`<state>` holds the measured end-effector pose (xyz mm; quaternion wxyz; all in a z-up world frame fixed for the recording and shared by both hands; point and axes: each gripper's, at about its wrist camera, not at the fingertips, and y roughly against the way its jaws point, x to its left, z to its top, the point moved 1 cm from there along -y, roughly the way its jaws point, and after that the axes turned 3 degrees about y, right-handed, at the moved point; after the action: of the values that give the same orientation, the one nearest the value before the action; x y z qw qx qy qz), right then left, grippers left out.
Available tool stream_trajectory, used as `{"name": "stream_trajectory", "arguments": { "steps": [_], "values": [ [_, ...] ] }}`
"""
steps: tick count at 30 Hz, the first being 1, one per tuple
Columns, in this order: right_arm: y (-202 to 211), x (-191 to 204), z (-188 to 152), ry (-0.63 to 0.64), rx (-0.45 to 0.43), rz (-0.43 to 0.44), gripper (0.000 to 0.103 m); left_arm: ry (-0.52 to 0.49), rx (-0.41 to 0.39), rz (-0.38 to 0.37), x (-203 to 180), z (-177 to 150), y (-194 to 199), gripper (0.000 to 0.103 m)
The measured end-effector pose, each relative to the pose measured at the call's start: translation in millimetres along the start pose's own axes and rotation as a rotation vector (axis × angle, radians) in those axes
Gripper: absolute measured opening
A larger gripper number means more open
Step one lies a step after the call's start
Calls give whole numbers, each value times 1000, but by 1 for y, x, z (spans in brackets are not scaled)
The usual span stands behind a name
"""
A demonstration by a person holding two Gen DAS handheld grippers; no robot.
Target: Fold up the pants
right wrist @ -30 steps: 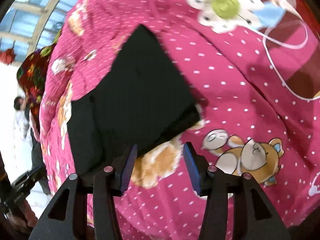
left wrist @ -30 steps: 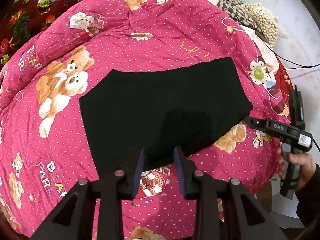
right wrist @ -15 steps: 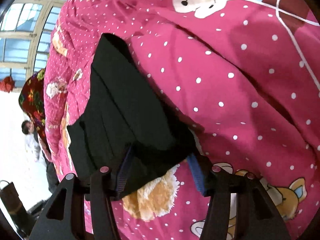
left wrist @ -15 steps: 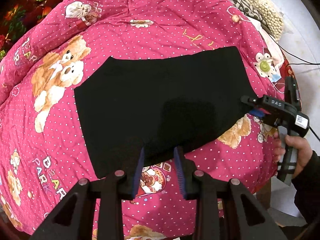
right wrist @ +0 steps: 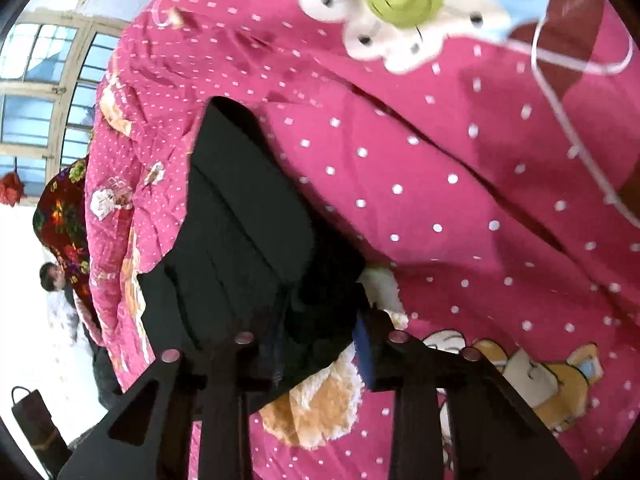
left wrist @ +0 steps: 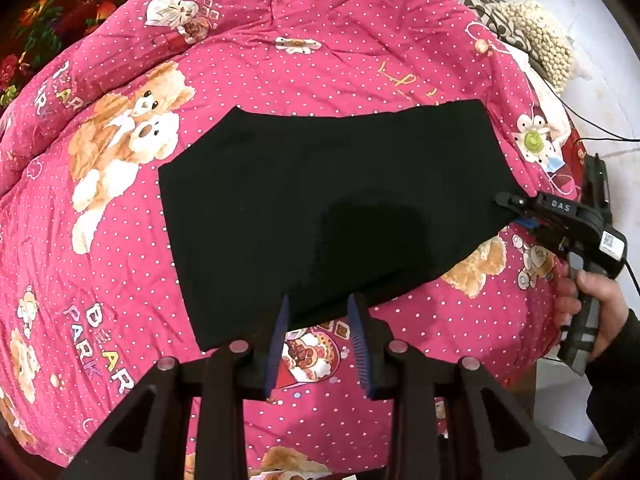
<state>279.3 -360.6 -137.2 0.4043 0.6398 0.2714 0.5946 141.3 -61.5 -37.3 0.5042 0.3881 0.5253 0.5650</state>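
Pants (left wrist: 320, 208): black, folded flat on the pink quilt (left wrist: 280, 60), one broad dark slab across the middle of the bed.
Near edge: it runs right under my left gripper (left wrist: 320, 336), and the cloth's lower border sits between my two blue pads (left wrist: 278, 340).
Left gripper: pointing down over that edge, jaws apart, pads not pressing on anything; nothing held.
Right gripper (right wrist: 316, 344): at the pants' right corner, coming in low from the bed's side; in the left view I see it (left wrist: 516, 204) touching that corner.
Right jaws: closing right now, black cloth bunched between them, the corner filling the gap up to the blue pad (right wrist: 364, 356).
Right hand (left wrist: 600, 304): wrapped round the handle, off the bed's edge.
Quilt: dotted pink with bears (left wrist: 132, 136) and a white flower (right wrist: 400, 4) just beyond the corner I'm taking.
Background: window (right wrist: 36, 92) far off, blurred.
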Motion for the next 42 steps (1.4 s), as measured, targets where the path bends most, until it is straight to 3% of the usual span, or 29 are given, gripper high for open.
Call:
{"name": "stream_trajectory", "arguments": {
  "steps": [6,12,21,29,35,42],
  "values": [
    [15,36,1,138,-23,-60,21,16,-17,-19,7,-5,5,33],
    [35,82,0,239,-58,-19,20,75,-51,-31,30,-11,14,33],
    [38,191,-30,516,-40,28,20,223,-107,-54,89,-34,24,33],
    [-22,266,-96,749,113,26,20,367,-125,-53,148,-71,26,33],
    [-87,286,-146,887,264,-31,20,479,-112,-46,184,-102,20,33],
    [-112,294,-159,942,314,-75,20,558,-95,-43,206,-127,12,33]
  ]
}}
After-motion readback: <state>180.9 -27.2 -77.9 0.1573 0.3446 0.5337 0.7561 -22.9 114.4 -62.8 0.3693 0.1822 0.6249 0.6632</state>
